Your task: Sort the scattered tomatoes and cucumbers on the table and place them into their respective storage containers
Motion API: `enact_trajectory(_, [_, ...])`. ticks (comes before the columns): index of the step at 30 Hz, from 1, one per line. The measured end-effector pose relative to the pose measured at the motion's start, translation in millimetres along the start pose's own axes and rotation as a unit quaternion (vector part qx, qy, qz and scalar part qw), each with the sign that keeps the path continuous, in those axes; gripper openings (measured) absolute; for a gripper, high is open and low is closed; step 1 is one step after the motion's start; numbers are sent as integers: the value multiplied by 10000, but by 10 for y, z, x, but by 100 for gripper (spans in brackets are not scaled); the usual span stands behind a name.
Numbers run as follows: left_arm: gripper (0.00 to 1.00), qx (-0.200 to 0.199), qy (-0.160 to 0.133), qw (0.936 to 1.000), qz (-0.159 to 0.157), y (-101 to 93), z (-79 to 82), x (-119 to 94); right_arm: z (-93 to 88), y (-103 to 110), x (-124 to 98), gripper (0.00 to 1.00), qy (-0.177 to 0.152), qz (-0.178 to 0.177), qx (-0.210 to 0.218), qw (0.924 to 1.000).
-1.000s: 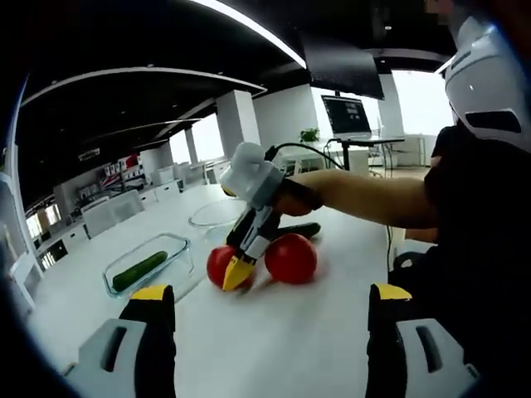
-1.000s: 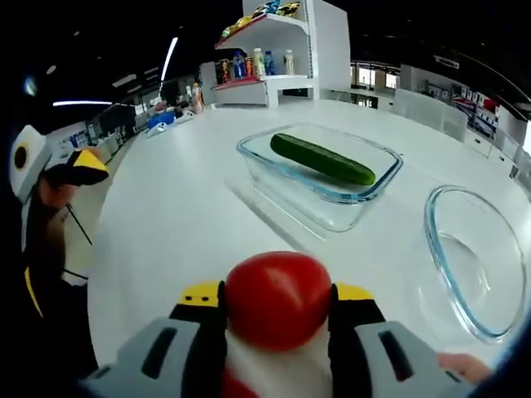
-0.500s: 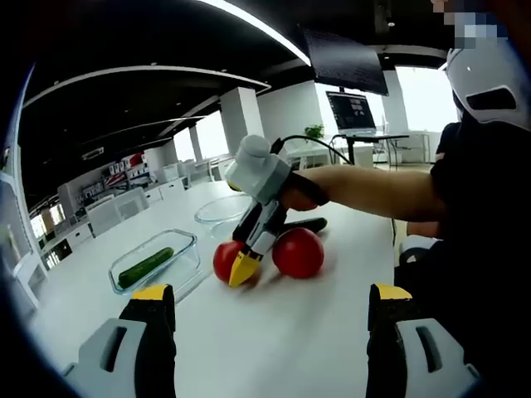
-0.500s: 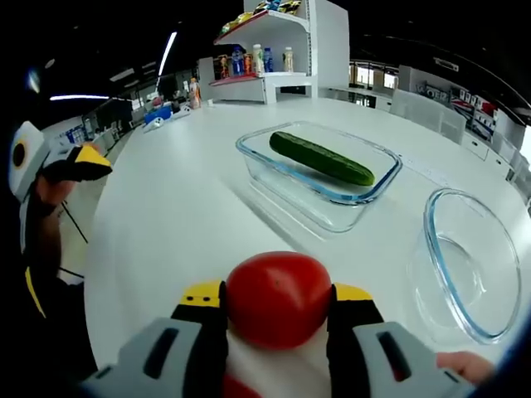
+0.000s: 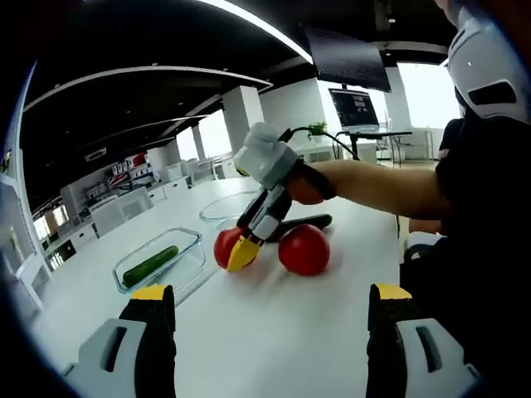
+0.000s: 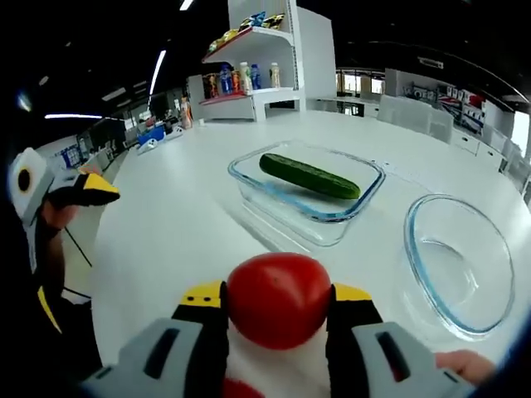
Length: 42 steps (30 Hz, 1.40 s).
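A red tomato (image 6: 279,299) is clamped between the jaws of the right gripper (image 6: 278,311), above the white table (image 6: 174,224). Ahead stand a rectangular glass container (image 6: 309,217) holding one cucumber (image 6: 309,176) and a round glass bowl (image 6: 457,264). In the left gripper view, a second tomato (image 5: 304,249) and another cucumber (image 5: 305,222) lie on the table. The left gripper (image 5: 270,300) is spread wide, holding nothing.

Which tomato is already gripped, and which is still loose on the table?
The tomato clamped between the right gripper jaws is the held one. The other tomato sits free on the white table, beside that gripper's yellow tips.
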<state>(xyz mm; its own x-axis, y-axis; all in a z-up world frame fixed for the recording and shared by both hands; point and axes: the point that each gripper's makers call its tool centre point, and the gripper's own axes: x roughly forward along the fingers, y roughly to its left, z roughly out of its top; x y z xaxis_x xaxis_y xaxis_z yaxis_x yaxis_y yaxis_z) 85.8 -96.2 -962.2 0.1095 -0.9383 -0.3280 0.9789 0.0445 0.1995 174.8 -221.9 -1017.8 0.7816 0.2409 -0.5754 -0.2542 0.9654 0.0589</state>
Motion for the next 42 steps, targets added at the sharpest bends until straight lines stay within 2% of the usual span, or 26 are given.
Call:
enact_trajectory(5, [95,-10,1,10000,-14,-7,-8,2,115,-42,-133,41,-172,-44,2,9998])
enact_trajectory(12, [95,4,3,10000,-18,-23,-5,-12,379,-255,-381,41,-538,-210,76,9983])
enact_trajectory(16, [95,8,-14,10000,-7,-16,6,-23,537,-415,-581,41,-732,-407,71,9965])
enact_trajectory(19, [95,8,-36,10000,-10,-17,21,-21,700,-609,-806,41,-945,-641,98,9934])
enact_trajectory(26, [95,27,-22,10000,-57,-43,32,-9,924,-934,-1165,41,-1192,-1053,121,9872])
enact_trajectory(35, [95,70,-28,9999,-67,-54,57,4,1135,-1227,-1393,41,-1259,-1429,14,9817])
enact_trajectory(39, [95,-26,-97,9998,-166,-99,92,-1,1163,-1377,-1422,41,-1265,-1501,104,9805])
enact_trajectory(42, [95,-2,-148,9997,-171,-117,135,-20,1120,-1530,-1393,41,-1173,-1663,175,9789])
